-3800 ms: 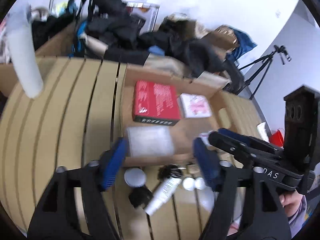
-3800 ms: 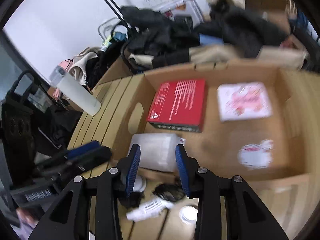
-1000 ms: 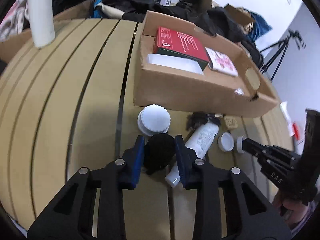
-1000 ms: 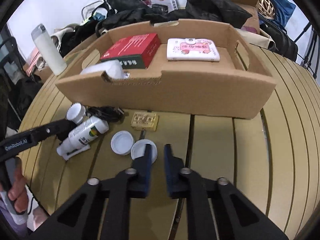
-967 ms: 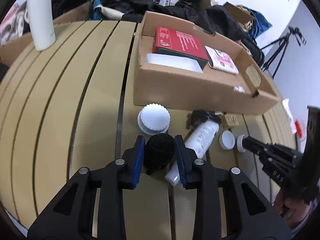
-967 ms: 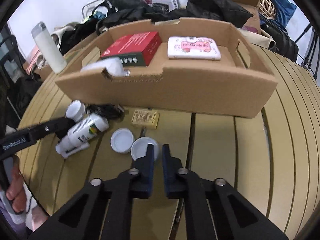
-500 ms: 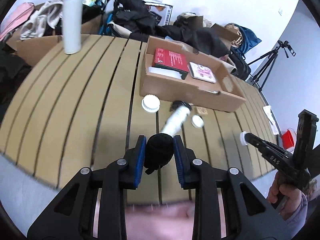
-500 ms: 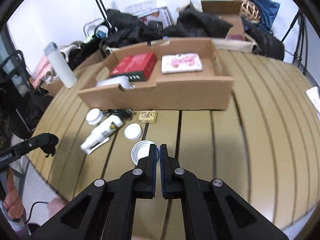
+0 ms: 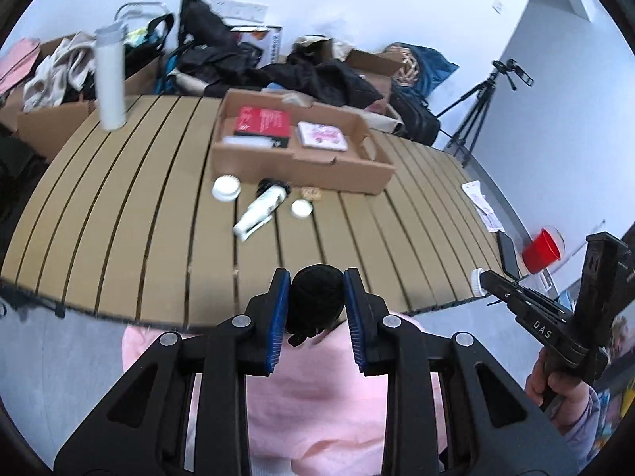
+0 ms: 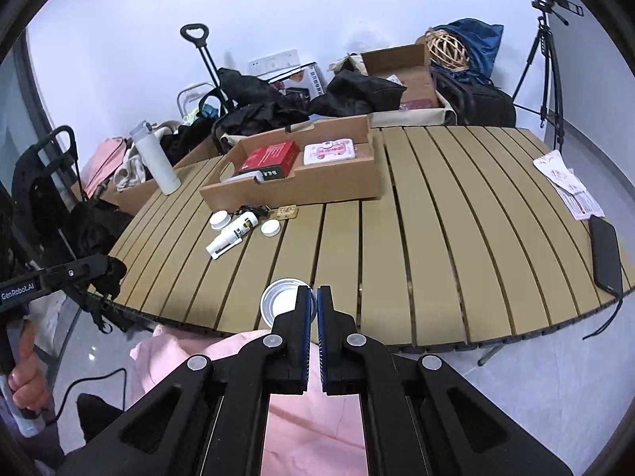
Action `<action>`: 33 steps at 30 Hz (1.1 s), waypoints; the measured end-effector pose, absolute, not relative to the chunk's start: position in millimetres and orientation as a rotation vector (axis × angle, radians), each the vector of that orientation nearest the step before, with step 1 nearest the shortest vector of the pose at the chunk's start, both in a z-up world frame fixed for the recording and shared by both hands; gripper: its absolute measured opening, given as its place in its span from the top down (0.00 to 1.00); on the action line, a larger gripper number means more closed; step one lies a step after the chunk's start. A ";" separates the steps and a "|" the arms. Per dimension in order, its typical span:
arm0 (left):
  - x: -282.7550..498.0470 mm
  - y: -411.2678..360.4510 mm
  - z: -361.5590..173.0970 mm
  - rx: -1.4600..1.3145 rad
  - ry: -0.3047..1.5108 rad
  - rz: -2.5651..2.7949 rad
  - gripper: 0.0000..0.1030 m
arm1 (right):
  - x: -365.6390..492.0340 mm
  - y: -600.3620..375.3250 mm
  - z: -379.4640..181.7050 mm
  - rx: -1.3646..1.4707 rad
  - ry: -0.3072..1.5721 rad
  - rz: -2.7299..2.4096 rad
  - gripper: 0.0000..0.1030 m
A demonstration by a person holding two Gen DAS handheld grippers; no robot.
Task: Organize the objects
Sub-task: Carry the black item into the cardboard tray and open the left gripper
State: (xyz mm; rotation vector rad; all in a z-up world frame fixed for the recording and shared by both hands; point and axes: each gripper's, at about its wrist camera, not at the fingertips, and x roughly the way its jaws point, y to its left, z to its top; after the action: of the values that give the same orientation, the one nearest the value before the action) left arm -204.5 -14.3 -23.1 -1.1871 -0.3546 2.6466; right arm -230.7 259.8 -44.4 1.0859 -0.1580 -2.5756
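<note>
Both grippers have come back and up from the slatted counter [image 10: 416,238] since a second ago, so the near edge and a pink garment [image 9: 337,396] below it now show. The left gripper [image 9: 316,301] still has its jaws pinching the black cap [image 9: 316,297], which lay on the counter beside the white bottle [image 9: 262,208] a second ago and is now lifted clear, over the near edge. The right gripper [image 10: 313,309] has its jaws pressed together on the rim of a shallow white lid [image 10: 281,299]; that lid too has left its place next to the other small lid [image 10: 271,228] and hangs over the near edge.

Left behind on the counter, just in front of the cardboard box [image 10: 317,182], are a ribbed white lid [image 10: 220,219], the white bottle lying on its side, the small lid, a black tangle and a small tan card [image 10: 287,211]. In the box lie a red box [image 10: 270,156] and a pink-and-white pack [image 10: 329,150]. A tall white flask [image 10: 154,158] stands at the far left corner; a dark phone [image 10: 605,254] and a paper slip [image 10: 567,184] lie near the right edge.

Behind the counter are piled dark clothes and bags against a white wall, a tripod [image 10: 547,59] to the right, and a red cup [image 9: 541,252] on the floor.
</note>
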 end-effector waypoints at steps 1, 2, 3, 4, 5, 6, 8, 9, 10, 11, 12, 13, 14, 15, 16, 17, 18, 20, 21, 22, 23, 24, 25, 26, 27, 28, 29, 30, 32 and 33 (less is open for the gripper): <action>-211.8 -13.3 -19.1 -1.172 -0.338 2.650 0.77 | -236.3 260.4 -42.3 1.080 -0.161 -2.575 0.97; -221.4 -14.4 -14.9 -1.162 -0.337 2.646 0.77 | -241.6 260.0 -40.6 1.076 -0.161 -2.571 0.97; -233.3 -16.1 -10.3 -1.151 -0.349 2.633 0.77 | -252.6 258.1 -37.2 1.073 -0.161 -2.563 0.97; -249.6 -18.2 -4.5 -1.136 -0.365 2.617 0.77 | -260.7 255.3 -33.8 1.061 -0.156 -2.558 0.97; -263.7 -19.4 0.9 -1.122 -0.370 2.612 0.77 | -269.6 251.3 -30.6 1.050 -0.146 -2.552 0.97; -280.7 -19.3 6.0 -1.105 -0.363 2.610 0.77 | -280.2 246.5 -27.0 1.041 -0.131 -2.548 0.97; -322.7 -18.4 11.8 -1.105 -0.355 2.604 0.77 | -311.2 232.9 -22.9 1.029 -0.118 -2.525 0.97; -340.7 -17.1 11.0 -1.122 -0.356 2.585 0.77 | -327.9 226.9 -23.1 1.039 -0.127 -2.500 0.97; -366.3 -16.1 6.9 -1.155 -0.370 2.554 0.77 | -352.5 218.4 -23.7 1.049 -0.137 -2.475 0.97; -385.9 -15.0 1.6 -1.190 -0.380 2.529 0.77 | -368.8 212.0 -24.6 1.060 -0.138 -2.461 0.97; -406.8 -13.8 -6.1 -1.234 -0.388 2.495 0.77 | -394.4 202.1 -27.4 1.093 -0.130 -2.443 0.97; -427.9 -13.6 -16.6 -1.279 -0.387 2.466 0.77 | -416.3 193.2 -31.1 1.113 -0.112 -2.429 0.97; -443.6 -14.8 -26.3 -1.311 -0.391 2.464 0.77 | -433.6 185.0 -34.7 1.127 -0.095 -2.419 0.97; -458.0 -15.4 -35.9 -1.340 -0.381 2.464 0.77 | -451.2 177.2 -39.6 1.150 -0.078 -2.415 0.97; -471.7 -14.3 -46.1 -1.371 -0.361 2.464 0.77 | -473.5 165.7 -47.1 1.177 -0.051 -2.403 0.97; -482.2 -14.2 -55.3 -1.394 -0.348 2.468 0.77 | -487.4 158.7 -52.4 1.190 -0.041 -2.393 0.97; -495.0 -14.0 -65.5 -1.412 -0.335 2.465 0.77 | -500.5 152.2 -57.9 1.203 -0.032 -2.384 0.97; -505.9 -9.7 -78.0 -1.421 -0.303 2.453 0.74 | -531.1 134.2 -74.3 1.247 -0.001 -2.360 0.97; -512.0 -8.5 -83.0 -1.415 -0.282 2.455 0.71 | -542.3 127.1 -81.8 1.265 0.011 -2.349 0.97; -516.9 -8.4 -87.6 -1.403 -0.269 2.466 0.60 | -557.2 117.3 -93.6 1.299 0.021 -2.326 0.97; -520.7 -9.3 -90.0 -1.393 -0.260 2.484 0.55 | -567.1 111.6 -101.1 1.328 0.025 -2.306 0.96; -522.9 -12.9 -92.4 -1.383 -0.255 2.517 0.53 | -576.0 107.8 -108.3 1.350 0.020 -2.298 0.96; -523.5 -14.7 -92.7 -1.376 -0.257 2.518 0.49 | -582.4 106.1 -112.6 1.361 0.011 -2.299 0.96; -524.7 -16.7 -93.1 -1.373 -0.260 2.507 0.43 | -586.6 105.6 -114.5 1.349 -0.011 -2.293 0.95; -523.4 -20.0 -92.5 -1.379 -0.260 2.499 0.40 | -588.3 106.7 -114.8 1.331 -0.036 -2.283 0.93; -522.8 -21.2 -91.8 -1.382 -0.252 2.501 0.34 | -588.6 108.3 -113.3 1.325 -0.049 -2.284 0.91; -520.4 -23.5 -89.0 -1.384 -0.233 2.514 0.31 | -587.9 110.7 -111.9 1.319 -0.057 -2.290 0.86; -518.1 -25.2 -86.0 -1.384 -0.215 2.531 0.30 | -587.4 112.8 -110.5 1.317 -0.061 -2.293 0.80; -511.1 -26.9 -77.4 -1.400 -0.149 2.567 0.21 | -582.5 120.4 -103.4 1.322 -0.065 -2.302 0.73; -507.3 -27.6 -72.5 -1.418 -0.118 2.571 0.17 | -579.5 124.5 -98.6 1.321 -0.067 -2.314 0.68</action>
State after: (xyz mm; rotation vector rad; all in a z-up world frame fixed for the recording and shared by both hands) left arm -507.3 -27.6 -72.5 -1.4179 -0.1184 2.5714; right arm -579.5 124.5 -98.6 1.3210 -0.0671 -2.3138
